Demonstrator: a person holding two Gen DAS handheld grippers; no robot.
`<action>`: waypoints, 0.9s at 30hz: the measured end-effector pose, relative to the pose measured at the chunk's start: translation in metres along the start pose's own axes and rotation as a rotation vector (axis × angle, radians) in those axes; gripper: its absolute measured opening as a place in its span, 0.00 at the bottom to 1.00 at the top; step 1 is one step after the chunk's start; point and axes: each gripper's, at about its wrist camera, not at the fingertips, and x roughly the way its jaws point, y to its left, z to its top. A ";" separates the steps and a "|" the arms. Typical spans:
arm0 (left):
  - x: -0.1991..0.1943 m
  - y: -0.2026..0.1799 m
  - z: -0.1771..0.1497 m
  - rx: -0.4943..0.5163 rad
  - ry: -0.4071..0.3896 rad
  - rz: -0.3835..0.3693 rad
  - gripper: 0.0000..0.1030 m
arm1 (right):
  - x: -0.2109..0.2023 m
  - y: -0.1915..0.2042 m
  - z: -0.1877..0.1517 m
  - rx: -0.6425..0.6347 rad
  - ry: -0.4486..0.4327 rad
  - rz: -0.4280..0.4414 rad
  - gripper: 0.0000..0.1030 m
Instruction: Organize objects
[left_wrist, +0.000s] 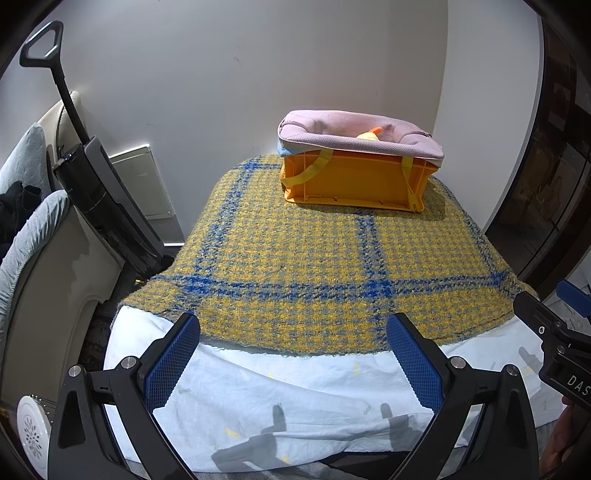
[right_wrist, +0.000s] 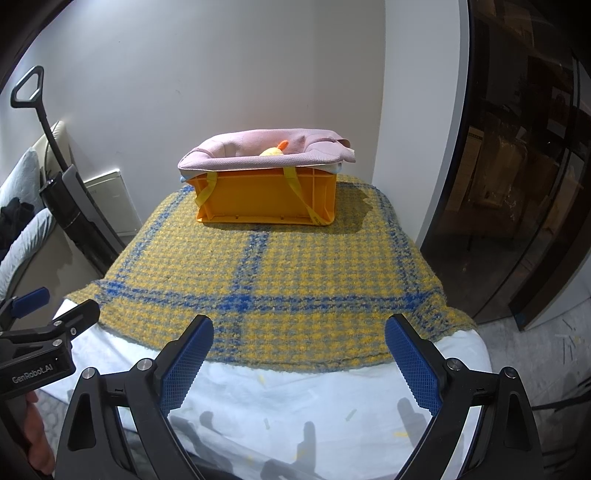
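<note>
Well beyond both sets of fingertips, the orange crate (left_wrist: 351, 181) sits at the table's far end w/ a pink bag (left_wrist: 354, 134) draped over its rim. Left gripper (left_wrist: 293, 360) and right gripper (right_wrist: 299, 360) both gape wide, holding nothing. Risk: pulling the bag may drag the light crate or snag its yellow straps (left_wrist: 303, 173).

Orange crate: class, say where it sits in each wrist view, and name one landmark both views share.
Left wrist view: orange crate upper right of centre, at the plaid blanket's far end.
Right wrist view: crate upper centre, slightly left.
Shared landmark: the pink cloth draped over its rim.
</note>
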 end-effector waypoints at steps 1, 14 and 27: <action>0.000 0.000 0.000 0.001 -0.001 0.000 1.00 | 0.000 0.000 0.000 0.000 0.000 0.000 0.91; -0.001 0.000 -0.002 0.017 -0.003 -0.003 1.00 | 0.000 -0.001 -0.001 0.003 0.003 0.000 0.91; -0.002 0.000 -0.001 0.028 -0.006 -0.006 1.00 | 0.000 -0.001 -0.002 0.004 0.004 0.001 0.91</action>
